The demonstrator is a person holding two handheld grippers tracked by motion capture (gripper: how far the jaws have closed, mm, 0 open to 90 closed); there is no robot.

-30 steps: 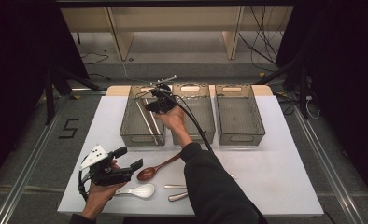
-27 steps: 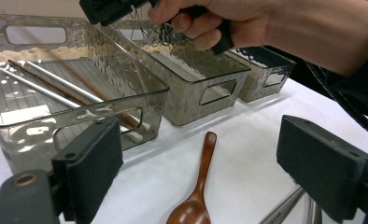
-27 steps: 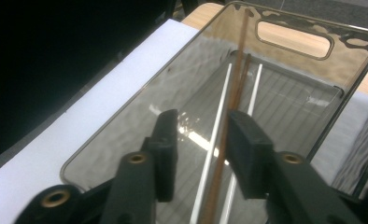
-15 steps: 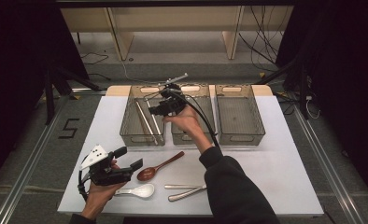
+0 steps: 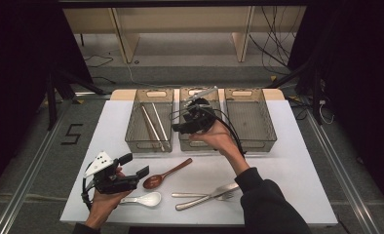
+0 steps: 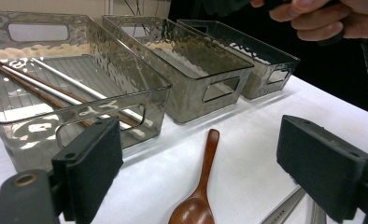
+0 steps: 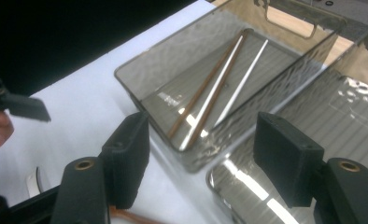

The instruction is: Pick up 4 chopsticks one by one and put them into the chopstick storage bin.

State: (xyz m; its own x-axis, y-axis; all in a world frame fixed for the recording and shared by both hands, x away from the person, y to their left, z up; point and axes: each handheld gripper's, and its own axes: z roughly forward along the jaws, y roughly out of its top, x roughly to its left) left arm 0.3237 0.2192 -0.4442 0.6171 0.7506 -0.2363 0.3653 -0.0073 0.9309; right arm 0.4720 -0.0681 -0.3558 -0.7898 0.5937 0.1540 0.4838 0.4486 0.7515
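- High view: the left tongs (image 5: 135, 165) sit wide open with nothing in them. The wooden spoon (image 5: 165, 174) lies on the table (image 5: 287, 185) just beside their tips.
- The right tongs (image 5: 182, 122) hang over the middle bin (image 5: 195, 144). Their jaws have just been opening and nothing is between them.
- The chopsticks (image 5: 152, 122) lie in the left bin (image 5: 148, 145), just beside the right tongs.
- I think putting the chopsticks away is done. The spoon looks like the next thing to pick up.
- A white spoon (image 5: 141, 199) lies under the left tongs, and a fork and knife (image 5: 204, 196) lie past the wooden spoon. They are close, so a grab could bump them.
- Left gripper view: the left tongs (image 6: 205, 168) stand wide. The wooden spoon (image 6: 194, 212) lies right between the jaws, but they do not touch it. The tongs need to go down and squeeze the thin handle.
- The left bin (image 6: 140, 107) stands ahead of the tongs, with the chopsticks (image 6: 42, 93) inside.
- Right gripper view: the right tongs (image 7: 205, 158) are wide and empty. The chopsticks (image 7: 210, 88) lie flat in the left bin (image 7: 140, 60) ahead of them.
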